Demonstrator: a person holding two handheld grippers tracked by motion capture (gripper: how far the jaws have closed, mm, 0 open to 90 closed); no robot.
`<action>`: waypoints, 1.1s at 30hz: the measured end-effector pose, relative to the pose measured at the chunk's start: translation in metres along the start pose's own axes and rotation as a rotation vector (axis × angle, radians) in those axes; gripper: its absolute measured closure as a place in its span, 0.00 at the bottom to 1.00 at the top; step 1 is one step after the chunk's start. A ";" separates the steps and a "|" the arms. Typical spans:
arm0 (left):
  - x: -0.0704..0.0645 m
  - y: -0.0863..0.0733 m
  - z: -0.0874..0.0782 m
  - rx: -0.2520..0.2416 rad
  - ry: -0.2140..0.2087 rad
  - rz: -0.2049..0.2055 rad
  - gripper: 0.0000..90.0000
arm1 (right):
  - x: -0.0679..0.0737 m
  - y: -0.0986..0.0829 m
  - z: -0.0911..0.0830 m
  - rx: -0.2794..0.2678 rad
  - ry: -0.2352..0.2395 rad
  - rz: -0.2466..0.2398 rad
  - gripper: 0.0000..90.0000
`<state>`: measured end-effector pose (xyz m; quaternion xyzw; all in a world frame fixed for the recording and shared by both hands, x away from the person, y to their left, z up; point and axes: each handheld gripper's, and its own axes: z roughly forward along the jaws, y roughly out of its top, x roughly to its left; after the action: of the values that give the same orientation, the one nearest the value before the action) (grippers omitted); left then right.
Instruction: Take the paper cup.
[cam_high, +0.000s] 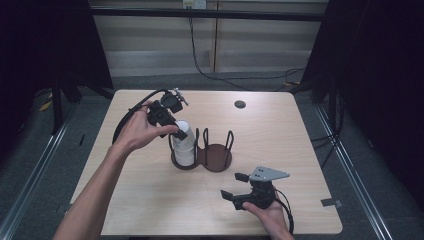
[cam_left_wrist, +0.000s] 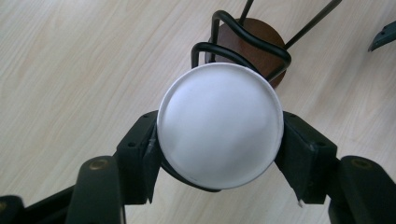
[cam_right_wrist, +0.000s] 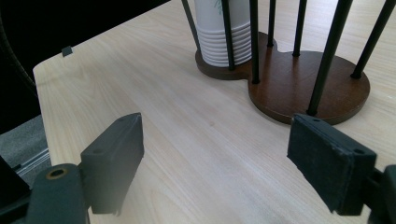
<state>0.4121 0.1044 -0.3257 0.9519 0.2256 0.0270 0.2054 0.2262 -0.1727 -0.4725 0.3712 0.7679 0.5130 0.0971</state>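
A stack of white paper cups stands upside down in the left ring of a dark wooden holder with black wire posts. My left gripper reaches down over the stack from the left and is shut on the top cup, one jaw on each side of its round bottom. The holder's right ring lies beyond the cup. My right gripper rests low near the table's front edge, open, with nothing between its jaws. In the right gripper view the gripper faces the cup stack and the holder's base.
The light wooden table has a small dark round cap at its far side. A black cable trails on the floor behind. Dark curtains stand on both sides, and a strip of tape marks the front right corner.
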 end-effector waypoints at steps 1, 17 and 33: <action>0.001 -0.001 -0.001 0.000 -0.004 -0.003 0.41 | 0.000 0.000 0.000 -0.002 0.000 0.001 0.20; 0.007 -0.016 -0.014 -0.094 -0.025 -0.042 0.41 | 0.000 0.000 0.001 0.003 0.001 0.004 0.20; 0.002 -0.026 -0.026 -0.193 -0.011 -0.035 0.41 | -0.001 0.000 0.002 0.009 -0.002 0.005 0.20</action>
<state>0.3997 0.1360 -0.3126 0.9237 0.2376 0.0398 0.2979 0.2272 -0.1721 -0.4735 0.3740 0.7691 0.5094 0.0952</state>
